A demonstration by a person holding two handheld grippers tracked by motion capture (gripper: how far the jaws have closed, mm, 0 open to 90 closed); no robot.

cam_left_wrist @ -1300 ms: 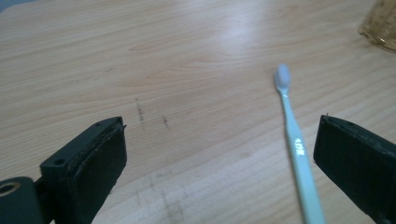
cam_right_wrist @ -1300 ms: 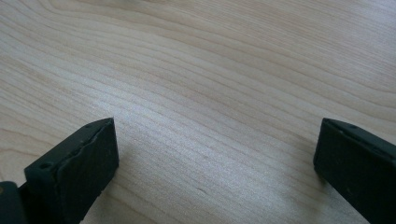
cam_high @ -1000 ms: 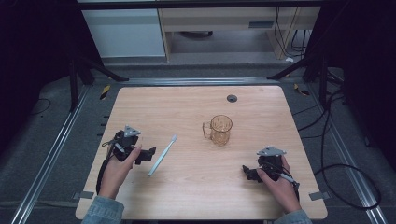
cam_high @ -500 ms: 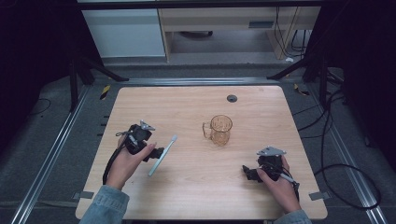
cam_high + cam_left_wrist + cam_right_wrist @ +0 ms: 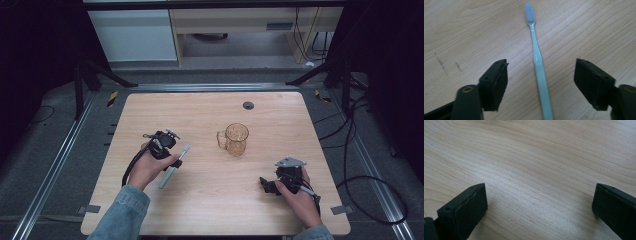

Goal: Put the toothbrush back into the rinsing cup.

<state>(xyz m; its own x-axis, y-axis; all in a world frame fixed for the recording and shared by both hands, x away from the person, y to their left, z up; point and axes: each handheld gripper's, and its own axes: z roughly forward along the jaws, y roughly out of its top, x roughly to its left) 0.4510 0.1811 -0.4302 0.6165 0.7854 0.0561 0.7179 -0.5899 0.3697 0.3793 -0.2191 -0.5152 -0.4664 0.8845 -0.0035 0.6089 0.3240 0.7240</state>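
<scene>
A pale blue toothbrush [image 5: 167, 176] lies flat on the wooden table [image 5: 200, 210], left of centre. In the left gripper view the toothbrush [image 5: 534, 41] runs up the middle, bristle head at the far end. My left gripper [image 5: 541, 72] hovers over its handle, one jaw on each side with wood showing in both gaps. The jaws have just been closing, and the pads do not touch the handle. In the high view the left gripper [image 5: 172, 161] covers the middle of the brush. My right gripper [image 5: 265, 184] rests at the table's front right, open [image 5: 540, 205] over bare wood.
A clear amber mug [image 5: 236, 138] stands upright near the table's centre, handle to the left, between the two grippers. A small dark round grommet [image 5: 248, 105] sits in the tabletop behind it. Metal rails and cables run along both sides of the table.
My left hand has moved right, from beside the toothbrush to over its handle, and its jaws have narrowed. The right hand has stayed put.
</scene>
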